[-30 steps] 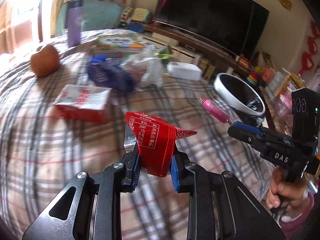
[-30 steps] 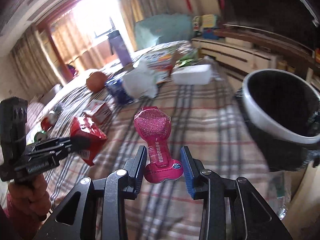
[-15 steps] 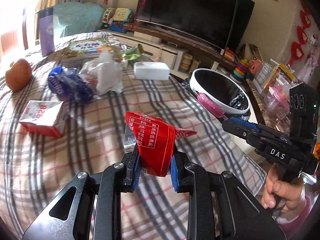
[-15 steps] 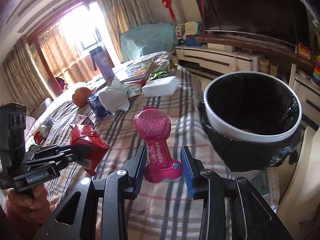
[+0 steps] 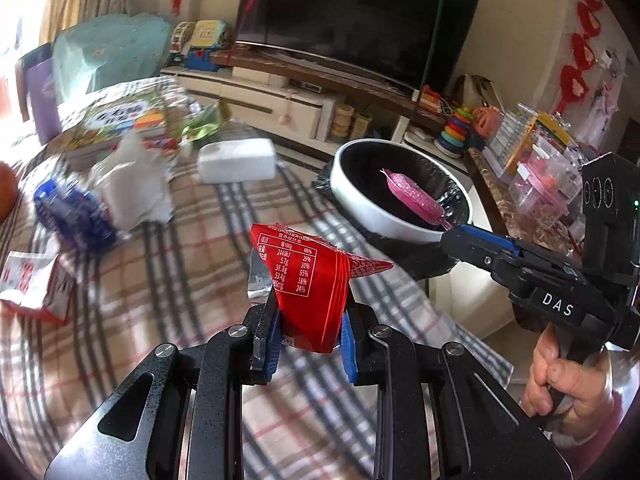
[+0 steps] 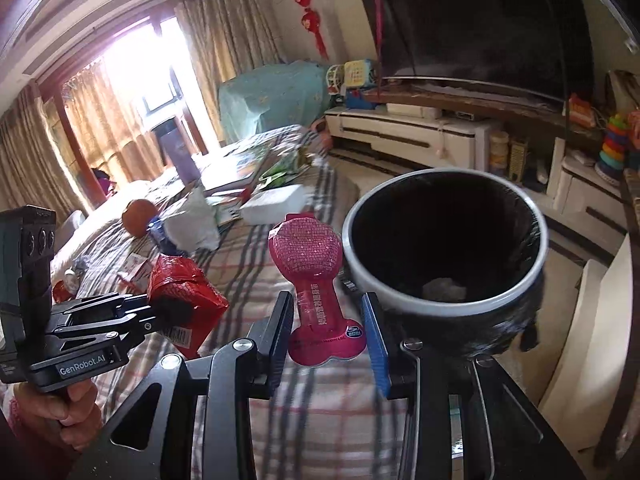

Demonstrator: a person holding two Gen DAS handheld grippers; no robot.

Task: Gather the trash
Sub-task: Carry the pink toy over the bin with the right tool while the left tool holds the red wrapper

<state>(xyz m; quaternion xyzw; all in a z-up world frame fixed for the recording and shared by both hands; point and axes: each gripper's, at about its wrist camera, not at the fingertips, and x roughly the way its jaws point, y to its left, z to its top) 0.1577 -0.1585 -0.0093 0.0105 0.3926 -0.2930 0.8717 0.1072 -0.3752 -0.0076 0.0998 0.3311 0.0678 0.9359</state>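
Right tongs (image 6: 328, 336), closed on pink packet (image 6: 316, 276), hold it over bin (image 6: 440, 296) ahead for dropping; left tongs (image 5: 308, 332) clamp red wrapper (image 5: 308, 280) just behind, likely next.

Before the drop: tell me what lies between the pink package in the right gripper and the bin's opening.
Nothing solid. In the right wrist view the pink package sits beside the bin rim; in the left wrist view the right gripper holds it across the opening, with only air between.

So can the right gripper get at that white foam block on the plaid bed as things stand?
Probably not yet: the right gripper is shut on the pink plastic packet, so its jaws are occupied. The path to the white foam block otherwise looks unobstructed.
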